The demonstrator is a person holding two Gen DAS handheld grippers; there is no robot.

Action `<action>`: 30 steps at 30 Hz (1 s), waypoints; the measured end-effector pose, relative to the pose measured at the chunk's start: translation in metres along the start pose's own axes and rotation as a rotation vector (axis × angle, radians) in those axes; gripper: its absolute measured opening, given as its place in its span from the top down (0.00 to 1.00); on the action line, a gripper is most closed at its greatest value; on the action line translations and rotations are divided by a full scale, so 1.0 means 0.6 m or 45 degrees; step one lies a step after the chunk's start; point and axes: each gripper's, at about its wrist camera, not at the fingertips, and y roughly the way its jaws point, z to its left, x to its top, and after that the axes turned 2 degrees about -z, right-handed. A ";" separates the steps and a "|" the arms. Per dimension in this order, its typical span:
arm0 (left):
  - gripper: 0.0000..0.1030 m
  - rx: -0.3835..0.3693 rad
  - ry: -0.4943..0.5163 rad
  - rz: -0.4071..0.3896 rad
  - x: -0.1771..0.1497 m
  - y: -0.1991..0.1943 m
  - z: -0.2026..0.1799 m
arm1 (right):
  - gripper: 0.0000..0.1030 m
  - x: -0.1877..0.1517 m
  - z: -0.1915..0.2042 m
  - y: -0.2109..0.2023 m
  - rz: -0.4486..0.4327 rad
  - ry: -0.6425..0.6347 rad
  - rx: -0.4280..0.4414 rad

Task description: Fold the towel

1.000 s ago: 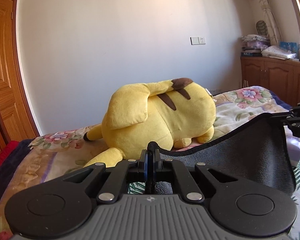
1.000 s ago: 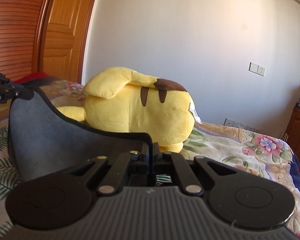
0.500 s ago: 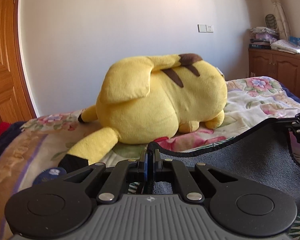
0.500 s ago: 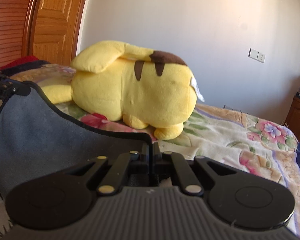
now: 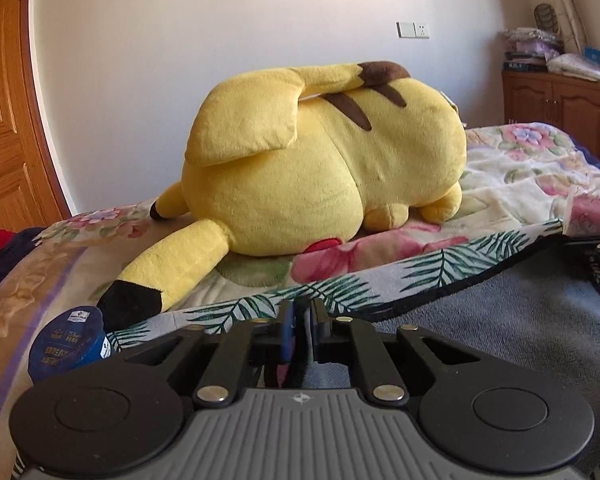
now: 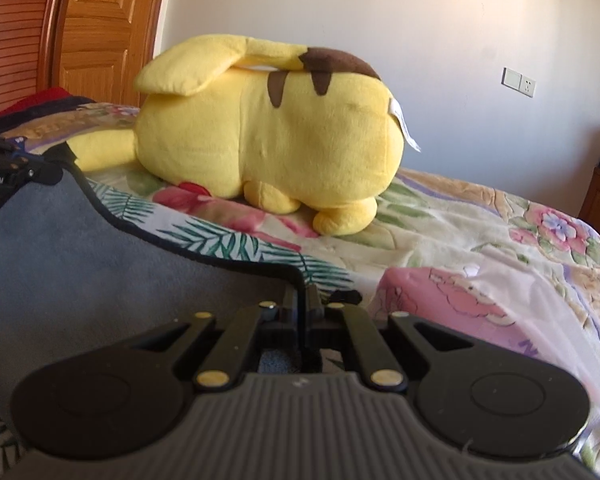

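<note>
The towel (image 5: 500,320), soft, light and limp, sagged between its two pinched corners, the right places to hold. It hung low over the bed (image 5: 520,184), lower than a second earlier. The left hand-held gripper (image 5: 299,320) and right hand-held gripper (image 6: 302,304) were each clamped on its hem.

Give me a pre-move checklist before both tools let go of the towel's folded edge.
1. Left tool shut on towel corner: ok.
2. Right tool shut on the other corner: ok.
3. Folded edge lies short of the leaf-print edge beneath: not ok.
4. Plush toy apart from towel: ok.
5. Blue cup beside left tool, touching towel or not: cannot tell.
6. Near edges aligned: cannot tell, hidden behind the tools.
</note>
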 end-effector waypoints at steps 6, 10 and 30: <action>0.74 -0.007 -0.005 -0.010 0.003 -0.016 -0.001 | 0.54 0.002 -0.004 -0.015 -0.015 0.022 0.040; 0.58 -0.026 -0.015 -0.007 0.005 -0.041 -0.010 | 0.54 0.010 -0.004 -0.035 -0.009 0.060 0.074; 0.49 -0.076 -0.098 0.028 0.036 -0.202 -0.035 | 0.54 0.055 0.008 -0.206 -0.018 0.149 0.112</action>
